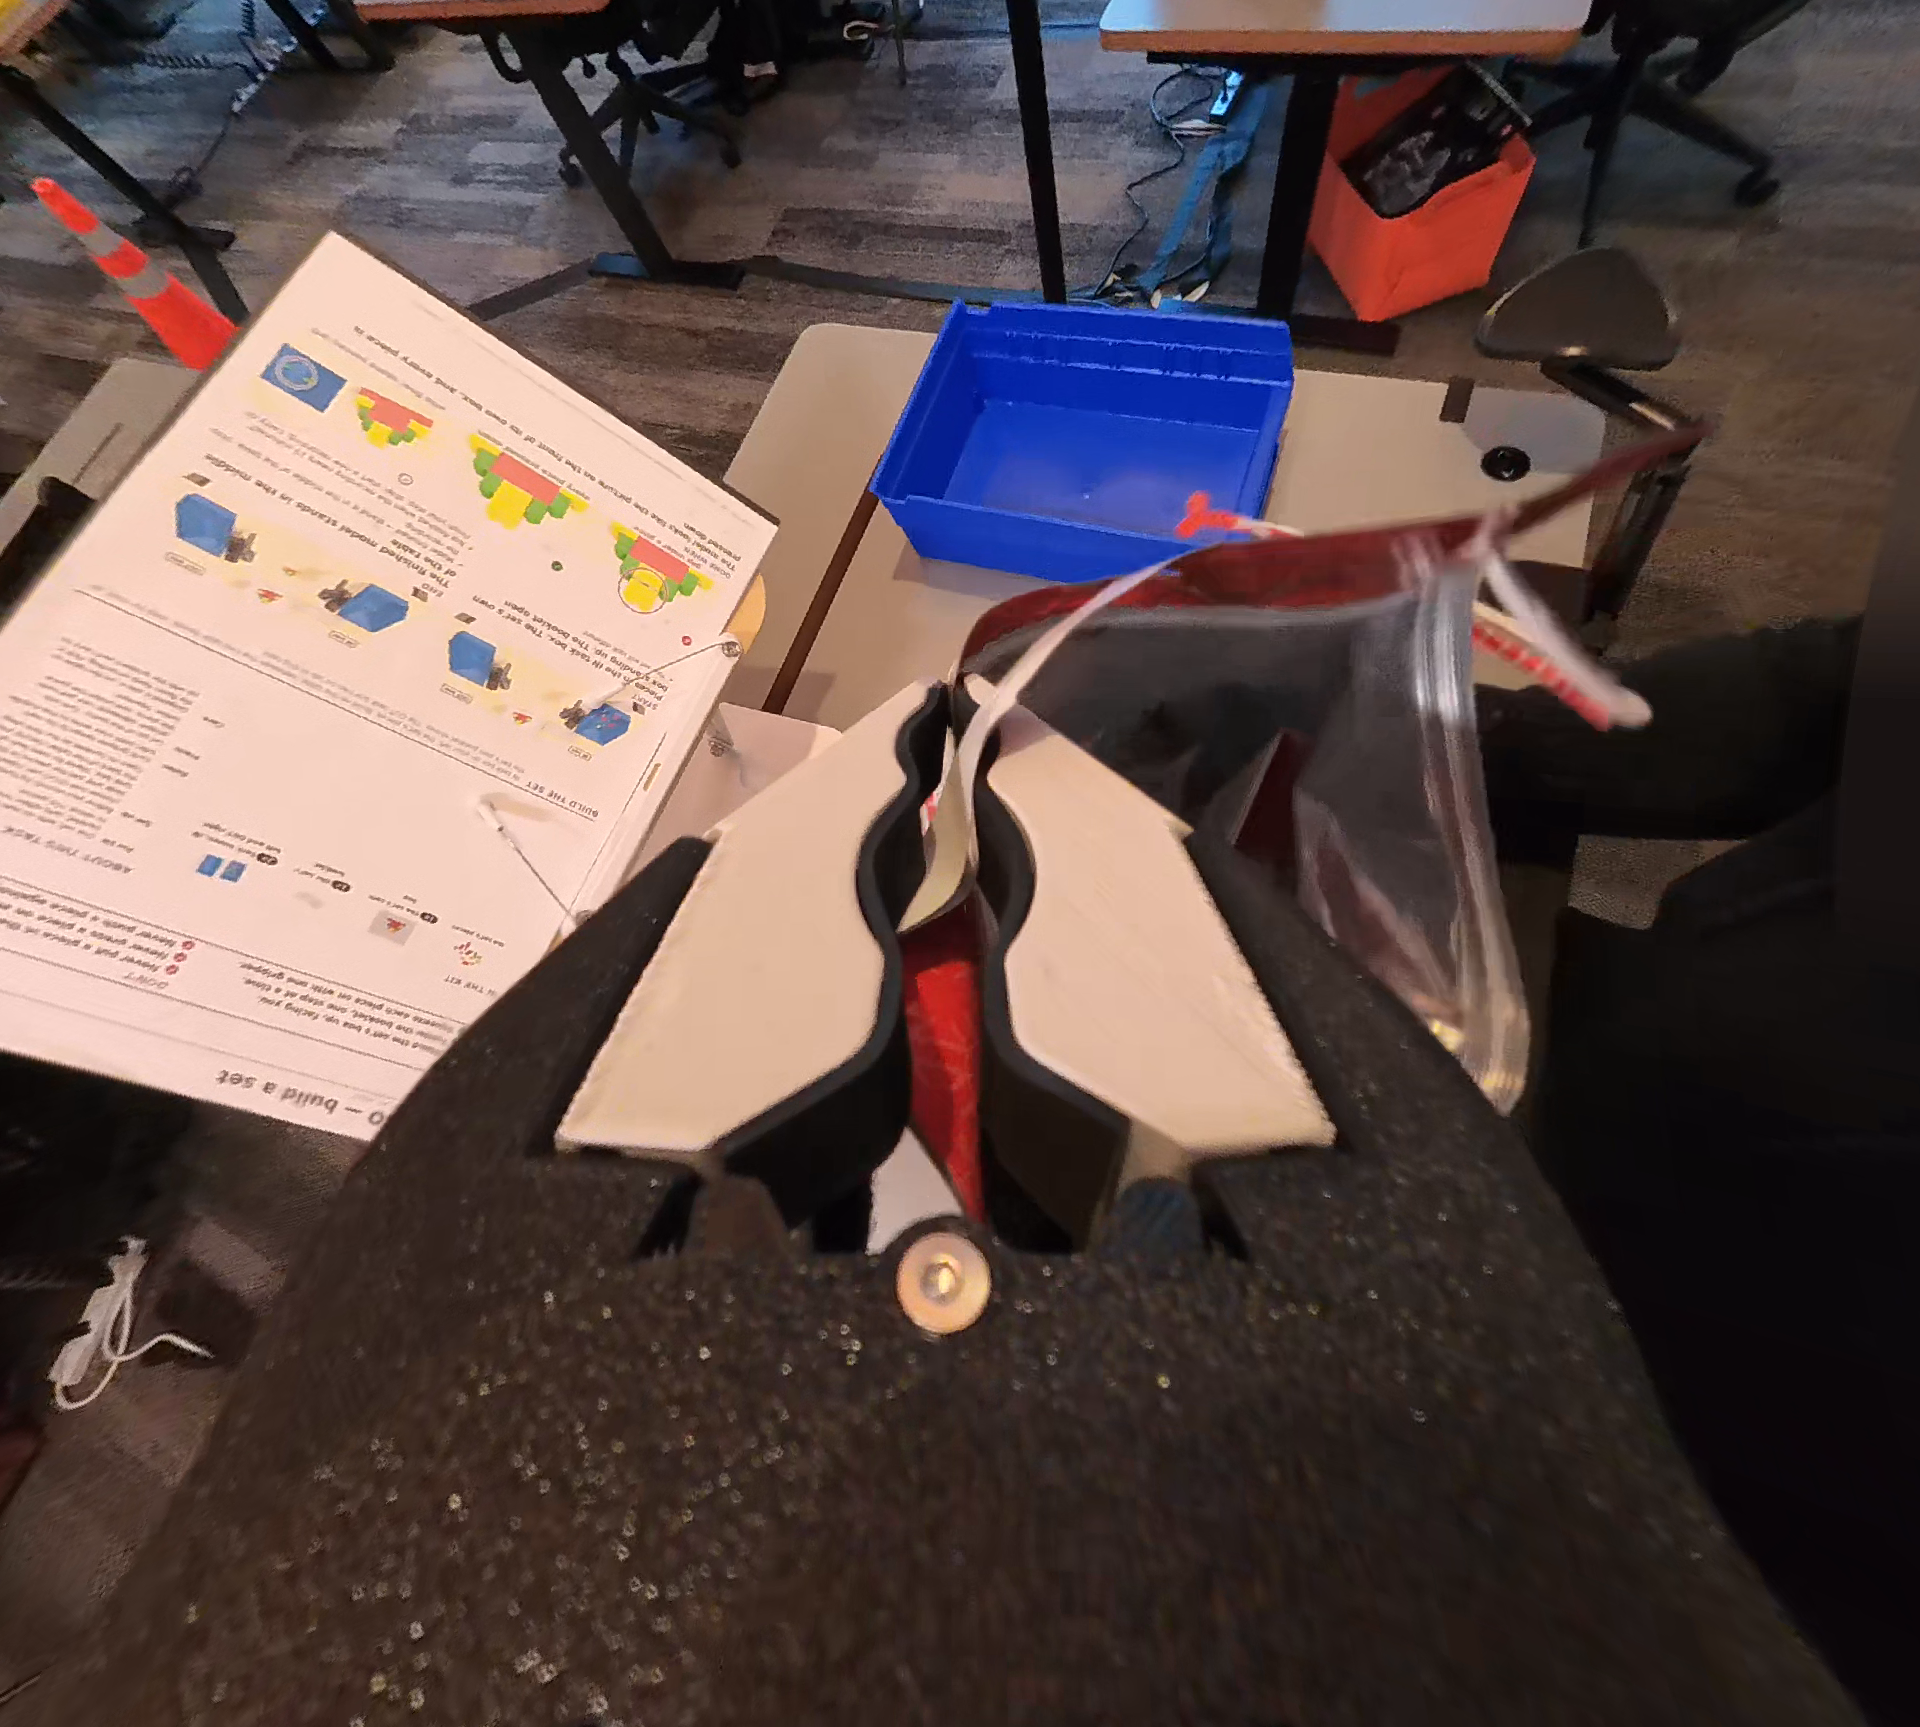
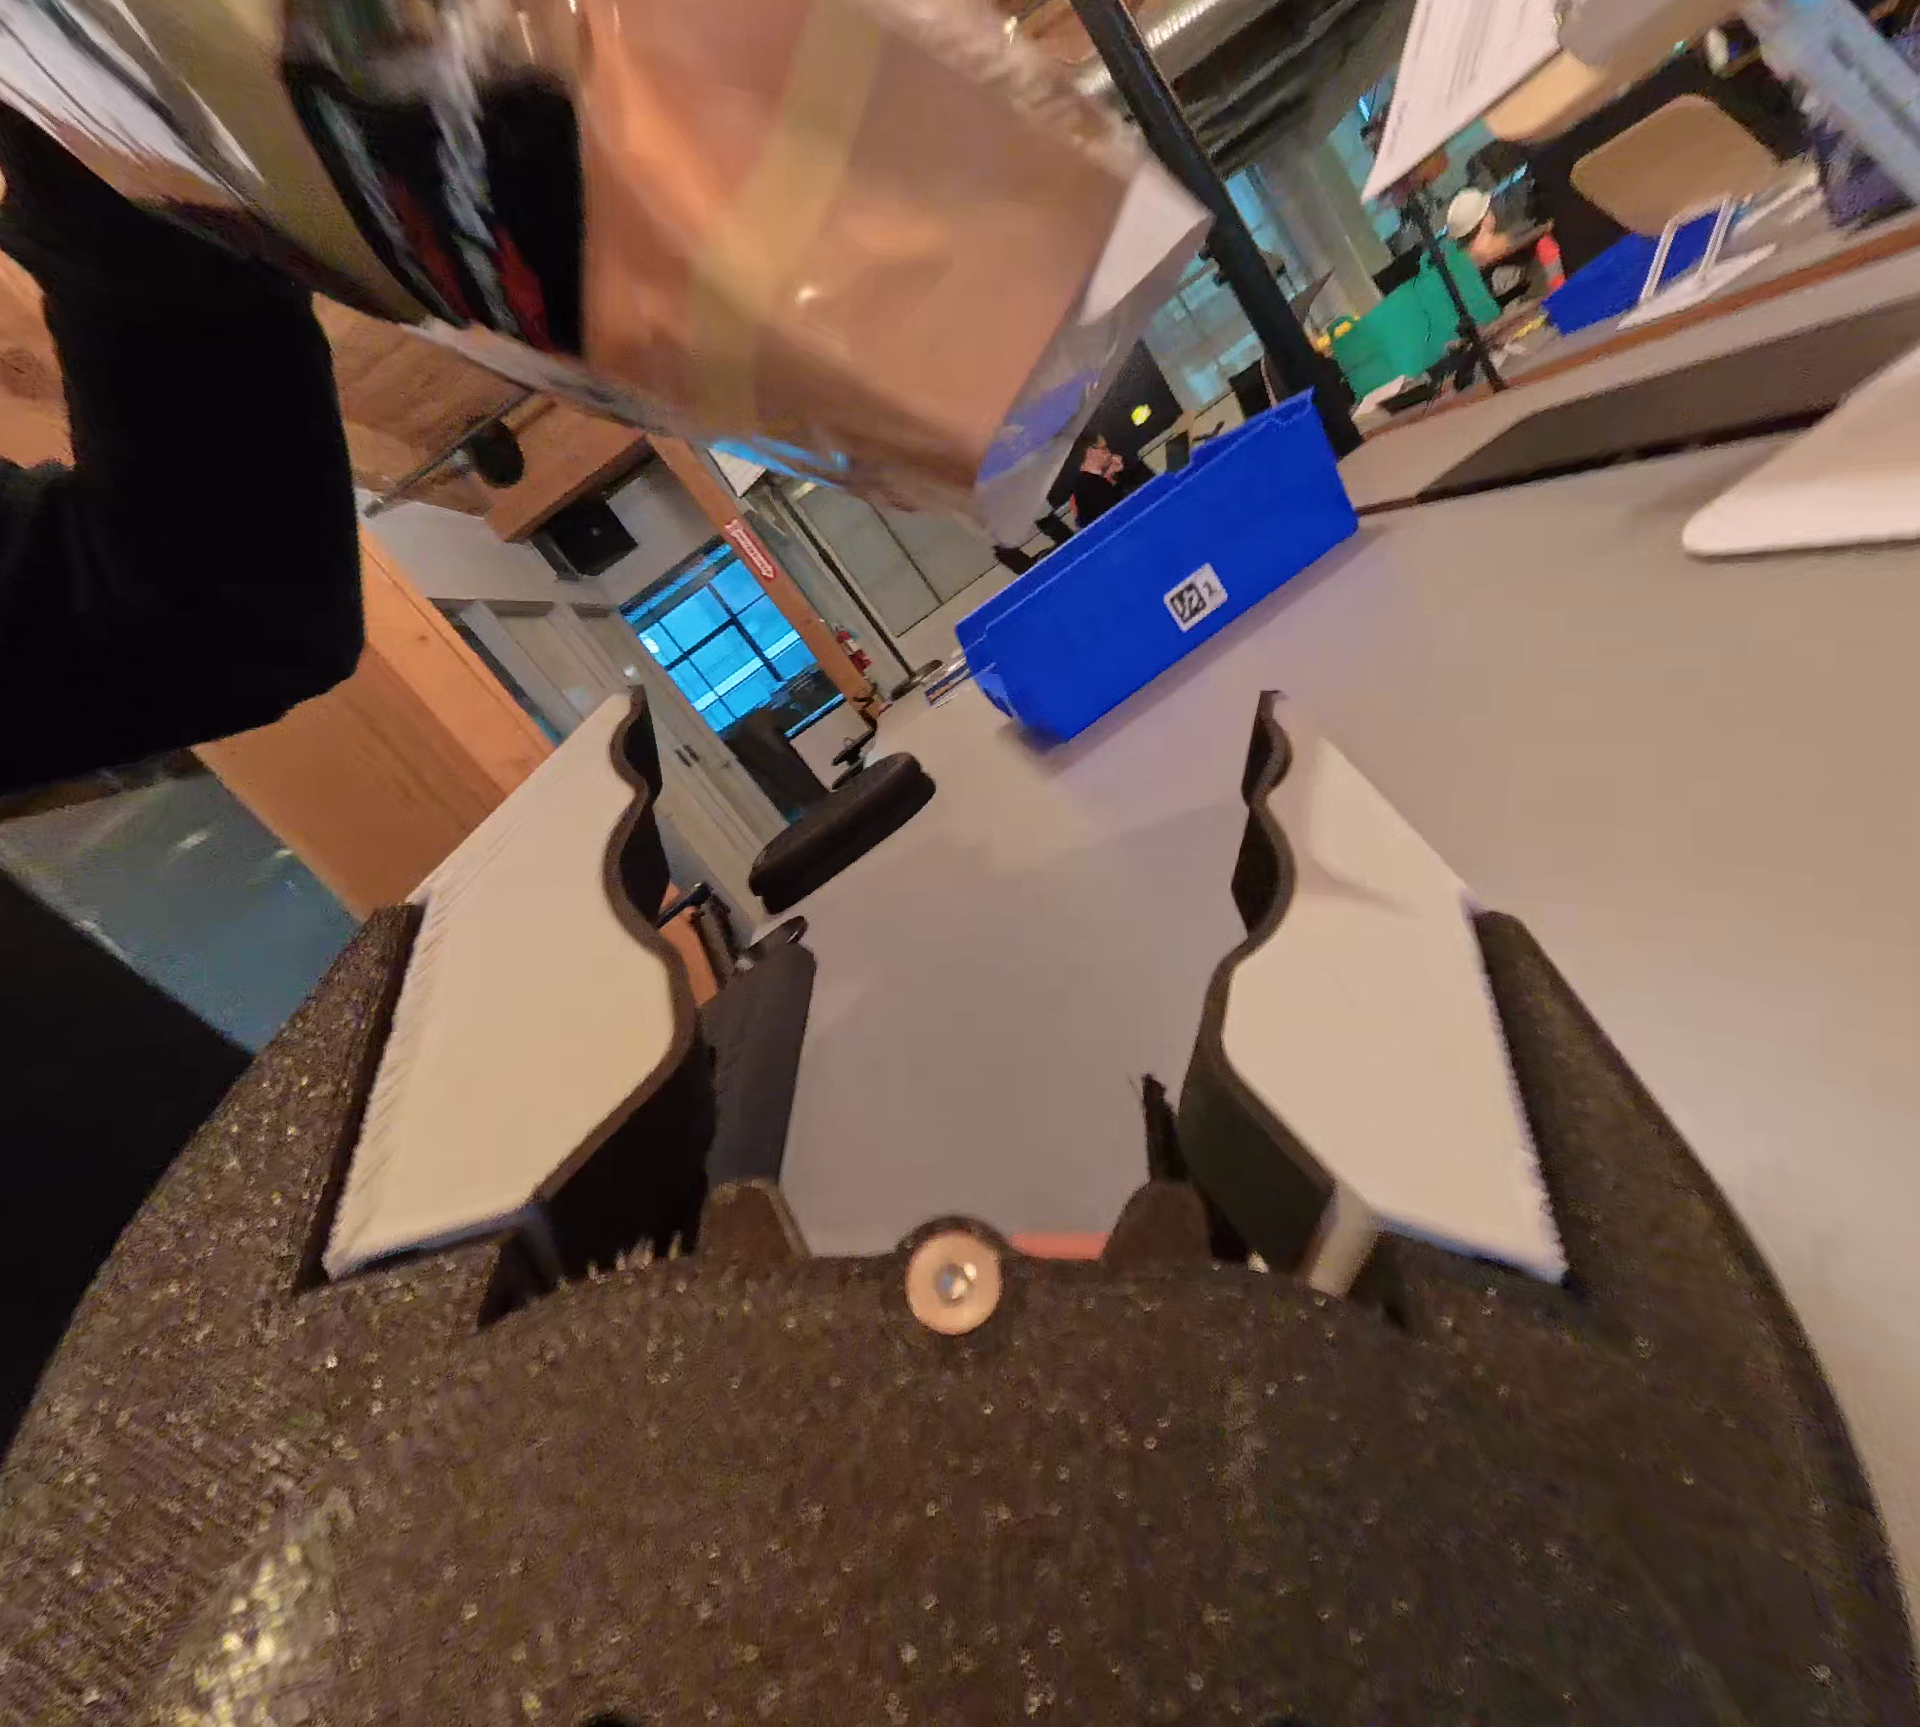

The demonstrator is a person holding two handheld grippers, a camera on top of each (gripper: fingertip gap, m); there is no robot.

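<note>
Clear plastic bag (image 1: 1392, 804) is clamped in the left claw (image 1: 958, 701) above the desk (image 1: 1371, 451); the right claw (image 2: 951, 721) stands apart, empty, facing the blue bin (image 2: 1153, 576).

Each gripper is built on a broad black body with a rough, grainy surface flecked with small pale specks. On the left gripper (image 1: 961, 690) two flat white finger plates are mounted in angular cut-outs of that body, and each plate is edged on its inner side with a wavy black pad. A silver round-headed screw (image 1: 942, 1281) with a washer is set on the centre line just behind the fingers. The right gripper (image 2: 951, 711) is made the same way, with white plates ridged along their outer edges, scalloped black inner pads and a like silver screw (image 2: 953, 1281). A black sleeve (image 2: 156, 482) is worn by the person.
</note>
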